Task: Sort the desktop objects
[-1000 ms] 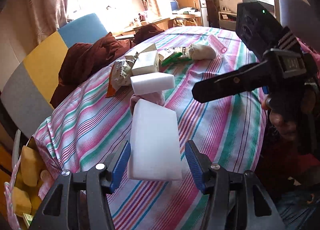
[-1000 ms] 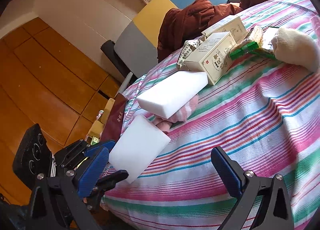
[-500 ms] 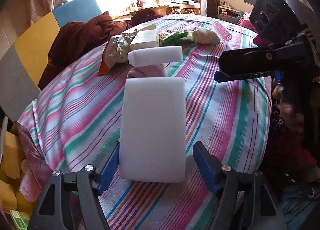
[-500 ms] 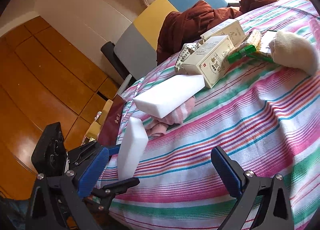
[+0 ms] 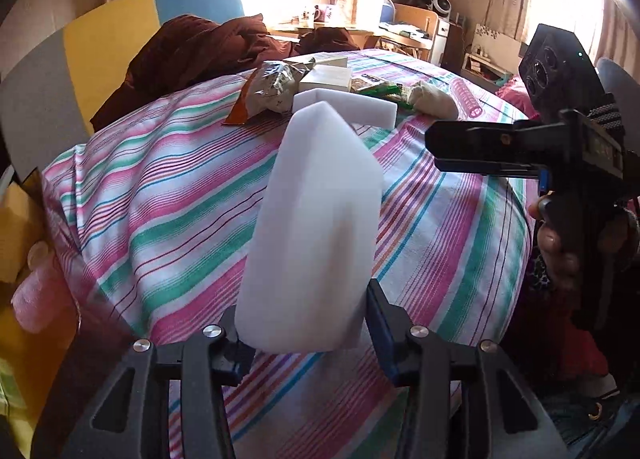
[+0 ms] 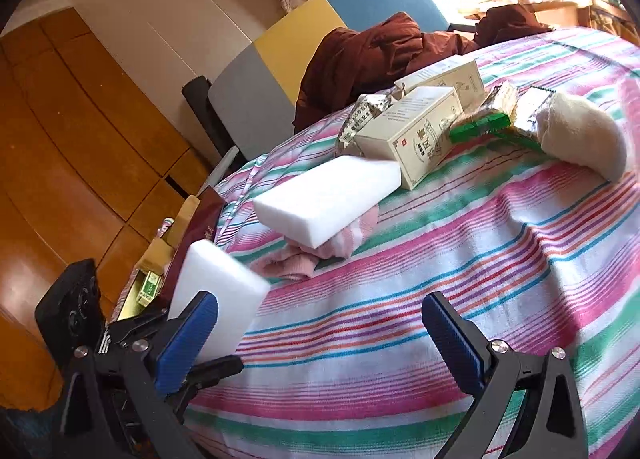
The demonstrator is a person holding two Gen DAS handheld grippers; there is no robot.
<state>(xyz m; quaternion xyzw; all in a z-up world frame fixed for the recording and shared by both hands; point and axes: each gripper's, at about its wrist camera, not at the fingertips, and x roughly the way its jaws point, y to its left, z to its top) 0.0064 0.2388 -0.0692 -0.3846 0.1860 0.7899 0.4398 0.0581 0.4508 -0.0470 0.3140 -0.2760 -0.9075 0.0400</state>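
Note:
My left gripper (image 5: 305, 339) is shut on the near end of a white foam block (image 5: 316, 227), which stands tilted up off the striped tablecloth (image 5: 180, 211). In the right wrist view the same block (image 6: 218, 287) hangs at the table's left edge. A second white foam block (image 6: 328, 195) rests on a pink sock (image 6: 320, 255) further in. My right gripper (image 6: 320, 343) is open above the cloth with nothing between its fingers; it also shows side-on (image 5: 500, 155), held by a hand.
Behind the second block lie cream boxes (image 6: 416, 131), a snack bag (image 5: 272, 91), a green pack (image 6: 480, 125), a white rolled sock (image 6: 580, 135) and a pink roller (image 5: 468, 99). A basket of items (image 6: 152, 283) sits below the table's left edge. Brown clothing (image 5: 192, 47) drapes a chair.
The left gripper's fingers closed on the near foam block and raised it from lying flat to standing up, carrying it toward the table's left edge. The right gripper stayed open.

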